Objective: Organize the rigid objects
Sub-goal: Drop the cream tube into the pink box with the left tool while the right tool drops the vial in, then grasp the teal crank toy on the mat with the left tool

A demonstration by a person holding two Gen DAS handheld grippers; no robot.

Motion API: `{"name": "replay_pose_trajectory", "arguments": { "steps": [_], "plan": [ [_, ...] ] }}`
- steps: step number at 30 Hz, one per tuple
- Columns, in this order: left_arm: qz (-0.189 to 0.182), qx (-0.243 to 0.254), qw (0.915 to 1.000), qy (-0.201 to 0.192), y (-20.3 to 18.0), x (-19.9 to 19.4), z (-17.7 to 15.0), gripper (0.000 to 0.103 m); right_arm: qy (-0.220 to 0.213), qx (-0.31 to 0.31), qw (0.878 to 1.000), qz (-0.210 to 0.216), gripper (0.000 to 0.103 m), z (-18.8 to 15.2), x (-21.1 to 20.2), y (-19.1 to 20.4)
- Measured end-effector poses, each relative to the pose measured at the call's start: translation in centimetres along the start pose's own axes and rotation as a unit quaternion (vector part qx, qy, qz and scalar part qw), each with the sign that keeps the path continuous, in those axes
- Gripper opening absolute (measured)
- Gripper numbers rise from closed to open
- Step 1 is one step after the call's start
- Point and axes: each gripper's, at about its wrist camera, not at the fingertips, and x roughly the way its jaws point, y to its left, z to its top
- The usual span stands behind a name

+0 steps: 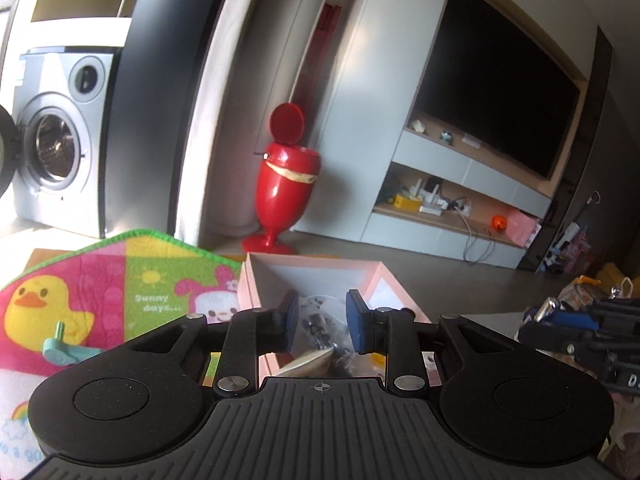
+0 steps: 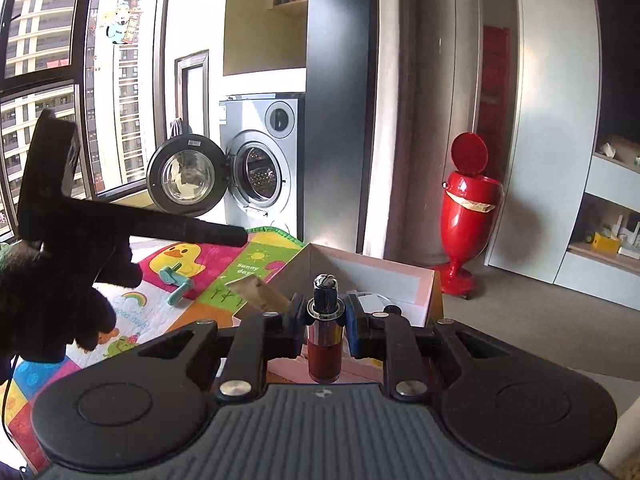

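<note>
A pink open box (image 1: 256, 276) stands on the colourful play mat (image 1: 100, 280) and holds several small items, among them a dark bagged piece (image 1: 320, 324). My left gripper (image 1: 323, 320) is open and empty, its blue pads just above the box's near side. My right gripper (image 2: 324, 320) is shut on a small dark red bottle (image 2: 324, 348) with a black cap, held upright in front of the same pink box (image 2: 400, 276). A teal crank-shaped part (image 1: 64, 350) lies on the mat at the left; it also shows in the right wrist view (image 2: 176, 280).
A red pedestal bin (image 1: 286, 176) stands on the floor behind the box. A washing machine (image 2: 260, 176) with its door open is at the back left. The other gripper and a gloved hand (image 2: 60, 248) fill the left of the right wrist view. Clutter (image 1: 580, 300) lies right of the box.
</note>
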Motion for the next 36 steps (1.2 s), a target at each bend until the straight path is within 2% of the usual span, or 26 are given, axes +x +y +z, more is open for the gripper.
{"name": "replay_pose_trajectory", "arguments": {
  "steps": [6, 8, 10, 13, 16, 19, 24, 27, 32, 36],
  "plan": [
    [0.043, -0.013, 0.9987, 0.025, 3.6, -3.5, -6.2, 0.029, -0.014, 0.069, 0.998, -0.009, 0.02, 5.2, 7.1, -2.4],
    [0.059, -0.009, 0.9978, 0.03, 4.6, -4.5, -7.6, 0.029, -0.004, 0.077, 0.997, -0.029, 0.026, 5.6, 8.9, -2.5],
    [0.074, -0.009, 0.9967, 0.033, 5.5, -5.2, -8.5, 0.029, 0.004, 0.074, 0.997, -0.024, 0.036, 4.9, 9.6, -1.8],
    [0.074, -0.029, 0.9962, 0.036, 7.1, -6.0, -9.8, 0.029, 0.027, 0.049, 0.998, -0.014, 0.05, 2.3, 9.7, 0.4],
    [0.081, -0.053, 0.9947, 0.036, 8.6, -6.0, -10.4, 0.029, 0.056, 0.018, 0.998, 0.019, 0.054, -1.4, 9.2, 3.2],
    [0.102, -0.068, 0.9918, 0.036, 9.8, -5.7, -10.4, 0.029, 0.079, -0.009, 0.996, 0.036, 0.063, -5.0, 8.6, 5.9],
    [0.135, -0.099, 0.9852, 0.037, 11.6, -5.0, -9.5, 0.029, 0.093, -0.032, 0.995, 0.03, 0.065, -9.1, 8.3, 8.7],
    [0.159, -0.105, 0.981, 0.038, 12.2, -4.2, -8.4, 0.029, 0.093, -0.022, 0.995, 0.03, 0.066, -10.1, 8.4, 9.3],
    [0.202, -0.085, 0.9753, 0.031, 12.8, -2.2, -5.8, 0.029, 0.092, -0.022, 0.995, 0.027, 0.067, -10.5, 9.3, 9.5],
    [0.238, -0.096, 0.9664, 0.016, 14.3, -0.6, -3.7, 0.029, 0.098, -0.007, 0.995, 0.034, 0.072, -11.3, 9.6, 9.3]
  ]
}}
